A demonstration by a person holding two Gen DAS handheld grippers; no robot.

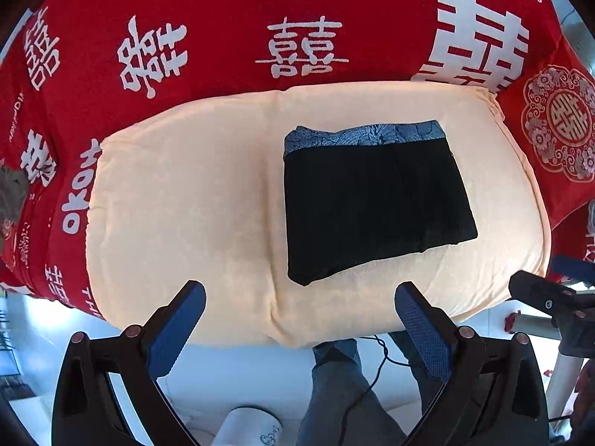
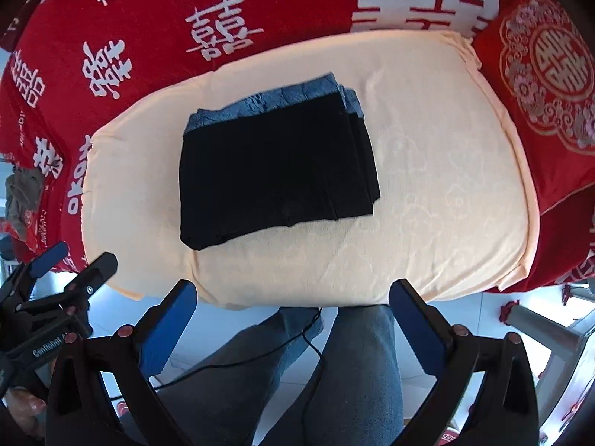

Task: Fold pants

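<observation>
The black pants (image 1: 375, 204) (image 2: 275, 171) lie folded into a compact rectangle on a cream cloth (image 1: 186, 204) (image 2: 427, 186), with a blue patterned waistband along the far edge. My left gripper (image 1: 299, 293) hovers open near the cloth's front edge, nothing between its blue-padded fingers. My right gripper (image 2: 292, 291) is also open and empty, held back over the front edge of the cloth. Neither gripper touches the pants. The left gripper also shows at the lower left of the right wrist view.
The cream cloth rests on a red cover (image 1: 223, 29) (image 2: 148, 37) printed with white characters. A red patterned cushion (image 1: 557, 122) (image 2: 550, 74) sits at the right. The person's jeans-clad legs (image 2: 353, 364) and a black cable (image 2: 260, 353) are below. A grey rag (image 2: 22, 193) lies far left.
</observation>
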